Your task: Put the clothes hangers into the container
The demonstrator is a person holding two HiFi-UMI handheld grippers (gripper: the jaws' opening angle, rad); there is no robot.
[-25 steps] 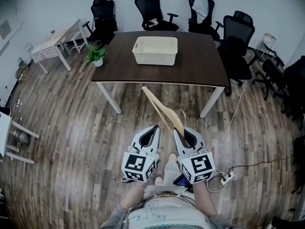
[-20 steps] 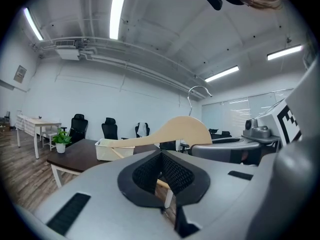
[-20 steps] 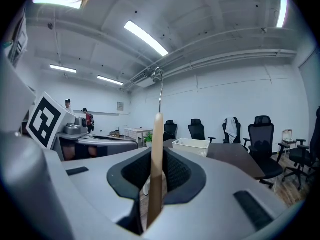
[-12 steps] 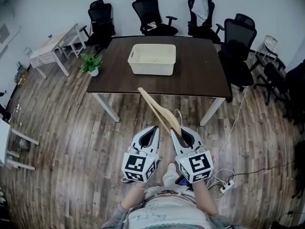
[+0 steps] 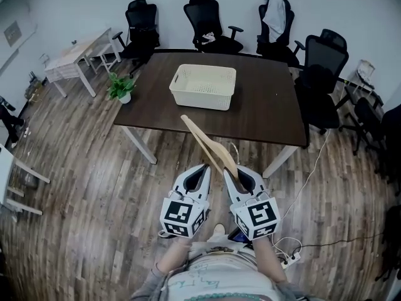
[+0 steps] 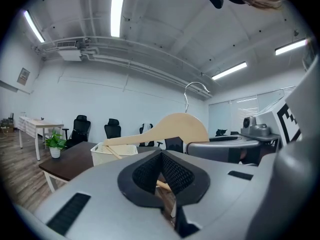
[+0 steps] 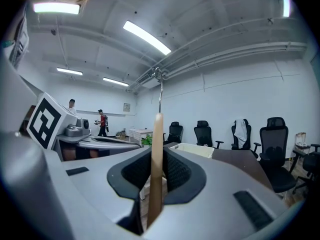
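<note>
Between the jaws of the right gripper, pinching a wooden clothes hanger edge-on, with the pads closing almost together on its thin, broad middle. Reaching forward and leftward from that grip with one long arm, and rising above it with a wire hook. Just beside it, keeping the left gripper closed on nothing. Well ahead of both tools, waiting on the dark table: the cream perforated basket.

Probably handling as light, stiff and smooth, so likely pivoting or sliding in so narrow a pinch. Holding at the thick centre under the hook, close to the balance point, seeming the soundest choice; steering the long arm clear of the basket rim needing care.

Hiding below the jaws: the hanger's lower edge and second arm. Remaining hard to judge: whether the basket is already holding anything, with only a faint tan bar showing near it in the left gripper view.
</note>
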